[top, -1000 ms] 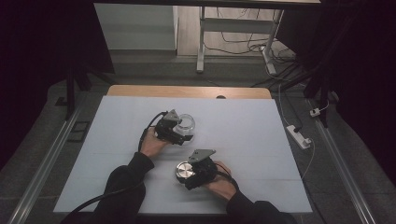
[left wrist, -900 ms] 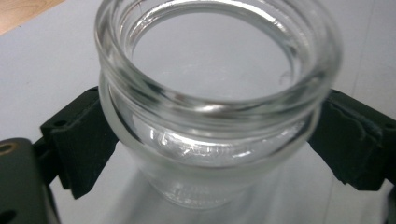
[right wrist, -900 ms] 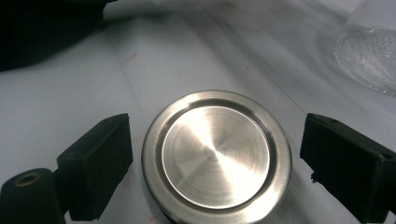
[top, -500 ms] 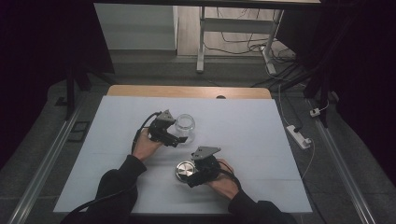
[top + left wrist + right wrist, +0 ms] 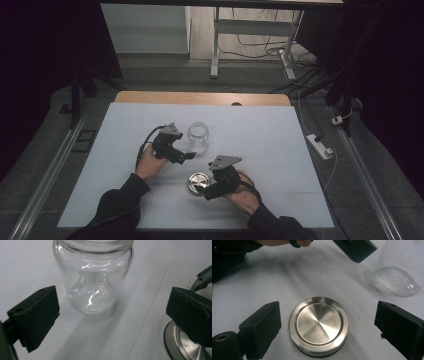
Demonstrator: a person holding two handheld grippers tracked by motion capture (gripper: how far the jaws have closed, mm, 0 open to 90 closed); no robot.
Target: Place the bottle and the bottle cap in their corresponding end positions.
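A clear glass jar [image 5: 198,137] stands upright and lidless mid-table. My left gripper [image 5: 187,155] sits just to its near left, and its jaws have just been opening. In the left gripper view the jar [image 5: 95,277] is ahead of the wide-apart jaws of the left gripper [image 5: 113,301], with nothing between them. A round steel lid [image 5: 199,182] lies flat near the front. My right gripper [image 5: 207,188] is at the lid, and its jaws have also just been opening. In the right gripper view the lid [image 5: 319,325] rests between the jaws of the right gripper [image 5: 328,313] with a gap on each side.
The white table sheet [image 5: 280,150] ends in a wooden strip [image 5: 200,98] at the back. A white power strip [image 5: 320,146] lies on the floor off the right edge. A metal stand [image 5: 215,45] and cables are behind the table.
The left gripper has let go of the jar and drawn back toward the near left. The right gripper's jaws have spread away from the lid, which stays put.
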